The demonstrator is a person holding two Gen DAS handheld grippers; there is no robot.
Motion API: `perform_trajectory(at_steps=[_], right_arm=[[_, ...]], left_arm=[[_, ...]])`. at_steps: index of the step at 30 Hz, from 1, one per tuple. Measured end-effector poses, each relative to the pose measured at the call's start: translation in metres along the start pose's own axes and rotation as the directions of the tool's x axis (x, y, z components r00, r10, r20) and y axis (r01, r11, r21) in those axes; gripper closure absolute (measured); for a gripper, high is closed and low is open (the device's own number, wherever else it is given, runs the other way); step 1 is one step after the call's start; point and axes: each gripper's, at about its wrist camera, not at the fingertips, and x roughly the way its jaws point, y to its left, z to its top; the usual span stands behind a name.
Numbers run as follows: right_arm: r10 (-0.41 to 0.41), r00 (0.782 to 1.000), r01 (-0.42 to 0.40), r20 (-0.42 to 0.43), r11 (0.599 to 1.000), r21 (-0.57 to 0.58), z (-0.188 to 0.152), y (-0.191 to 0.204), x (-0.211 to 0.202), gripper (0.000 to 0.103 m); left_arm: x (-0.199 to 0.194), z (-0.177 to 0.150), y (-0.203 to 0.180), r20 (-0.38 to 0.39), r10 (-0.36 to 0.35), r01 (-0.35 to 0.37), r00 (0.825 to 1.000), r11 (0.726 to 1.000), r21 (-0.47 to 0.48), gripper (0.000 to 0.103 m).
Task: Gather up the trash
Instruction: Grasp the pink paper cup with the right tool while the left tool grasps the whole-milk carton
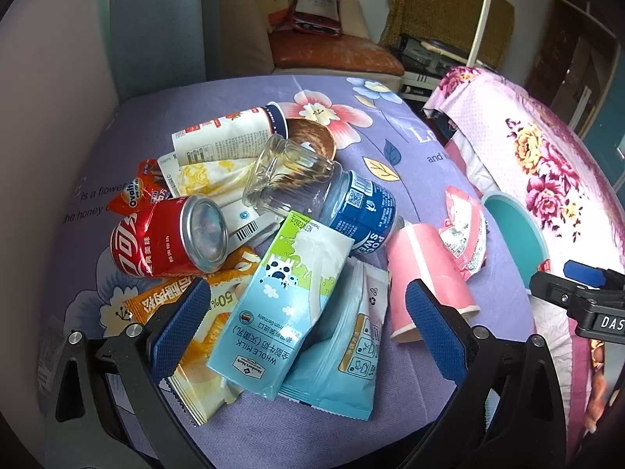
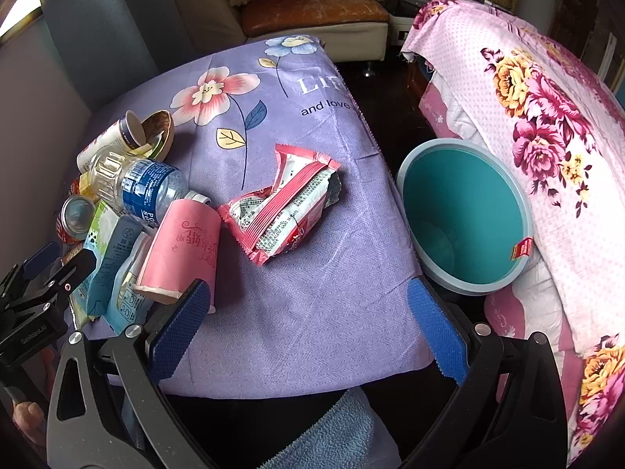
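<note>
A heap of trash lies on the purple flowered table (image 1: 422, 148): a red cola can (image 1: 164, 238), a clear jar (image 1: 289, 179), a blue-labelled bottle (image 1: 363, 211), a milk carton (image 1: 281, 301), a pink paper cup (image 1: 425, 277) and snack wrappers. My left gripper (image 1: 304, 320) hovers open over the carton, holding nothing. In the right wrist view my right gripper (image 2: 308, 320) is open above bare cloth near the table's front edge. A pink wrapper (image 2: 285, 211) lies ahead of it and the pink cup (image 2: 183, 250) at its left finger. The teal bin (image 2: 465, 215) stands right of the table.
A bed with pink flowered bedding (image 2: 547, 125) lies right of the bin. A sofa (image 1: 324, 51) with a bag stands behind the table. A wall and curtain (image 1: 152, 19) close the left side. A blue cloth (image 2: 332, 430) hangs below the table's front edge.
</note>
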Motion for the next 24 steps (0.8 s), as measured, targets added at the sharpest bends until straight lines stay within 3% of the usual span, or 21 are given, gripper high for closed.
perform_trajectory(at_steps=[7, 13, 14, 18, 21, 24], right_arm=[[0.094, 0.994, -0.095, -0.052, 0.995, -0.034, 0.012, 0.020, 0.008, 0.006], [0.197, 0.973, -0.204, -0.121, 0.978, -0.051, 0.024, 0.047, 0.027, 0.006], [0.210, 0.970, -0.217, -0.127, 0.975, -0.051, 0.026, 0.051, 0.030, 0.009], [0.251, 0.950, -0.261, -0.186, 0.965, -0.034, 0.029, 0.058, 0.048, 0.037], [0.286, 0.930, -0.293, -0.230, 0.956, 0.003, 0.031, 0.061, 0.062, 0.038], [0.300, 0.920, -0.308, -0.251, 0.951, 0.010, 0.032, 0.066, 0.072, 0.038]], left_arm=[[0.009, 0.000, 0.038, -0.042, -0.013, 0.014, 0.999, 0.999, 0.034, 0.003], [0.015, -0.003, 0.062, -0.078, -0.027, 0.031, 0.997, 0.998, 0.047, 0.003], [0.016, -0.004, 0.063, -0.080, -0.024, 0.028, 0.997, 0.998, 0.054, 0.003], [0.022, -0.007, 0.068, -0.102, -0.040, 0.047, 0.994, 0.996, 0.073, 0.004], [0.025, -0.006, 0.070, -0.116, -0.064, 0.074, 0.991, 0.994, 0.081, 0.008], [0.032, -0.007, 0.066, -0.147, -0.099, 0.115, 0.984, 0.988, 0.105, 0.022]])
